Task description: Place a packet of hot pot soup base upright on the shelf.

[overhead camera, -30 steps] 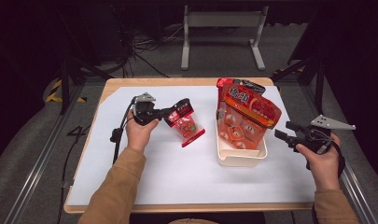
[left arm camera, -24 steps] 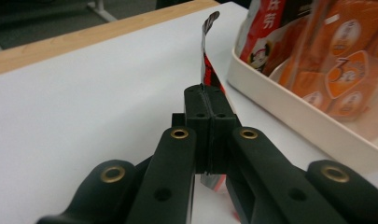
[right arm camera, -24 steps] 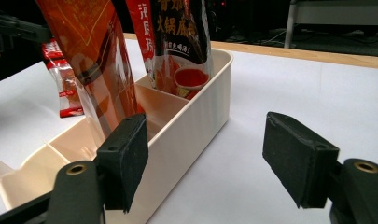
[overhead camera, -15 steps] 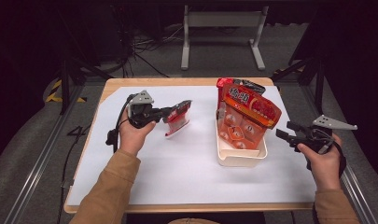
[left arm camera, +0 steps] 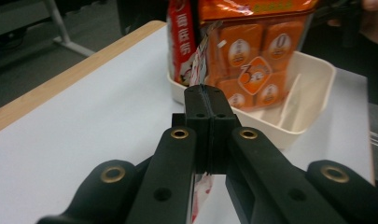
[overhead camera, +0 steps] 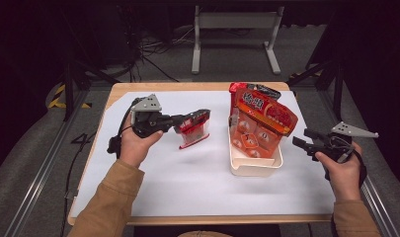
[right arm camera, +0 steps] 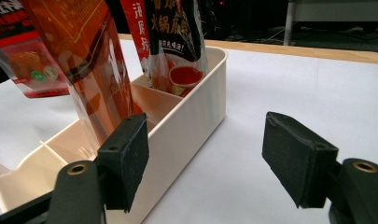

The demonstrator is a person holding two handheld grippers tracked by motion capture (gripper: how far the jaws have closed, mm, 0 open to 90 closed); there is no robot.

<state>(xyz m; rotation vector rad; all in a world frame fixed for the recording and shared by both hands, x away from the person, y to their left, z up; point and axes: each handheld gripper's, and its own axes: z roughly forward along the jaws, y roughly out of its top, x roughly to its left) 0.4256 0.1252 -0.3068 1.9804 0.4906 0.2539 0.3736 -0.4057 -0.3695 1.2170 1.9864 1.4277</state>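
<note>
Left tongs [overhead camera: 200, 120] are clamping the small red sachet [overhead camera: 192, 133] by its top edge; the jaws are closed flat together on the thin film, as the left gripper view shows, with the packet's lower end hanging out beneath them [left arm camera: 200, 196]. The sachet is hanging clear of the white tabletop [overhead camera: 197, 182], left of the cream divided bin [overhead camera: 254, 168] and apart from it.

Right tongs [overhead camera: 306, 140] are waiting with jaws spread and nothing between them, just beside the bin's right wall. In the right gripper view one pad [right arm camera: 128, 158] is sitting close against the bin's near rim [right arm camera: 186, 126]; whether it is touching, I cannot tell.

Bin is already carrying a tall orange multipack bag [overhead camera: 264, 123] leaning over its middle, with a red-and-black soup-base pouch [right arm camera: 177, 42] standing in the far compartment.

Judging the step as carrying the sachet to the bin and standing it in a free slot. Notes for doing it well:

- Keeping the pinch high on the seal, so the sachet is hanging straight and entering edge first.
- Approaching over the rim, not across it; the dangling lower corner would likely catch the wall.
- Aiming for the empty near compartment in front of the orange bag. The bag is leaning and could topple if nudged.
- Right tongs could be steadying the bin wall, since a light plastic bin would probably slide.
- Releasing only once the sachet's bottom is resting inside.
</note>
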